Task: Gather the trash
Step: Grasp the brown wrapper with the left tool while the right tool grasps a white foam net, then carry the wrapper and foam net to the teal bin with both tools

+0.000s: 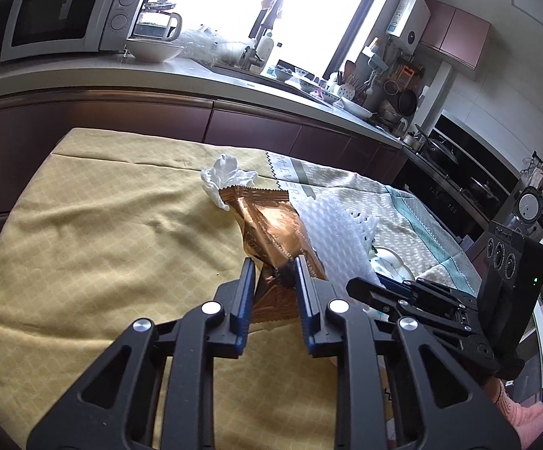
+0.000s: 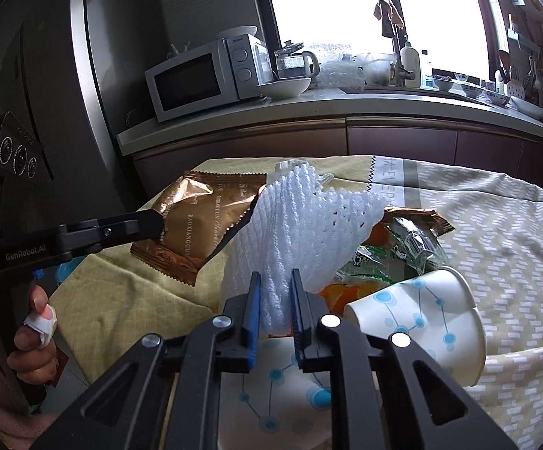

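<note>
My left gripper (image 1: 271, 266) is shut on a copper-brown snack wrapper (image 1: 267, 221) and holds it above the yellow tablecloth (image 1: 95, 243); the wrapper also shows in the right wrist view (image 2: 196, 221). My right gripper (image 2: 276, 281) is shut on a white foam fruit net (image 2: 294, 221), seen too in the left wrist view (image 1: 331, 232). A crumpled white tissue (image 1: 226, 176) lies on the cloth beyond the wrapper. Under the net are a paper cup (image 2: 421, 315) on its side, green wrappers (image 2: 395, 251) and orange peel (image 2: 350, 296).
A patterned plate (image 1: 391, 262) sits under the trash pile. A kitchen counter (image 1: 181, 75) with a microwave (image 1: 65, 15), bowl and kettle runs behind the table. A fridge (image 2: 83, 75) stands at the left. The stove (image 1: 451, 157) is at the right.
</note>
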The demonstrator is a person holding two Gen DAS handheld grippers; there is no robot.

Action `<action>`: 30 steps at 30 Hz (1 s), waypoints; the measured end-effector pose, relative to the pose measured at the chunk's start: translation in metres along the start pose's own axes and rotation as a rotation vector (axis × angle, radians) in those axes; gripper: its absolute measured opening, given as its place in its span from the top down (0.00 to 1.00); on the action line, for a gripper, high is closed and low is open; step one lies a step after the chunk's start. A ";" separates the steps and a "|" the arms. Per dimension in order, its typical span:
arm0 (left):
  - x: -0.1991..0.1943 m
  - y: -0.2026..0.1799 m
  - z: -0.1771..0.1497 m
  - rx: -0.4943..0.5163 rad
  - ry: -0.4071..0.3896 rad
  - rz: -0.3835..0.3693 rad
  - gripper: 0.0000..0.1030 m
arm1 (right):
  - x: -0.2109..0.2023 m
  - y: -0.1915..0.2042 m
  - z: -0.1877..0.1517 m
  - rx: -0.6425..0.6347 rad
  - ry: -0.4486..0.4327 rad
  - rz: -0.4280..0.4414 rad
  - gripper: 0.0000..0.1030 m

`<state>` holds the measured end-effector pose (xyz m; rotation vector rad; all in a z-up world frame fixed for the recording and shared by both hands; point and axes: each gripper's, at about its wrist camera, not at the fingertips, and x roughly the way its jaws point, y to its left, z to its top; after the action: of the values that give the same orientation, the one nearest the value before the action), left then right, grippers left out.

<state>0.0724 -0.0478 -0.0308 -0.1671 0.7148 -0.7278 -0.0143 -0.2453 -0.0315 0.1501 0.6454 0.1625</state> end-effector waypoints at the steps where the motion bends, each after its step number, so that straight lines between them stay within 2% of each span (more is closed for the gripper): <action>1: -0.004 0.003 0.000 -0.004 -0.006 0.011 0.80 | -0.003 0.002 0.001 -0.001 -0.008 0.008 0.88; 7: -0.039 0.026 -0.004 -0.013 -0.043 0.067 0.83 | -0.019 0.015 0.012 -0.026 -0.033 0.047 0.88; 12: -0.074 0.052 -0.006 -0.034 -0.082 0.111 0.84 | -0.023 0.038 0.022 -0.054 -0.045 0.120 0.88; 22: -0.157 0.109 -0.015 -0.103 -0.179 0.287 0.84 | 0.016 0.110 0.035 -0.111 0.015 0.317 0.88; 30: -0.199 0.158 -0.028 -0.168 -0.194 0.418 0.84 | 0.053 0.163 0.045 -0.143 0.072 0.433 0.88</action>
<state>0.0363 0.2038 -0.0040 -0.2292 0.5985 -0.2475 0.0379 -0.0800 0.0038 0.1450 0.6640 0.6326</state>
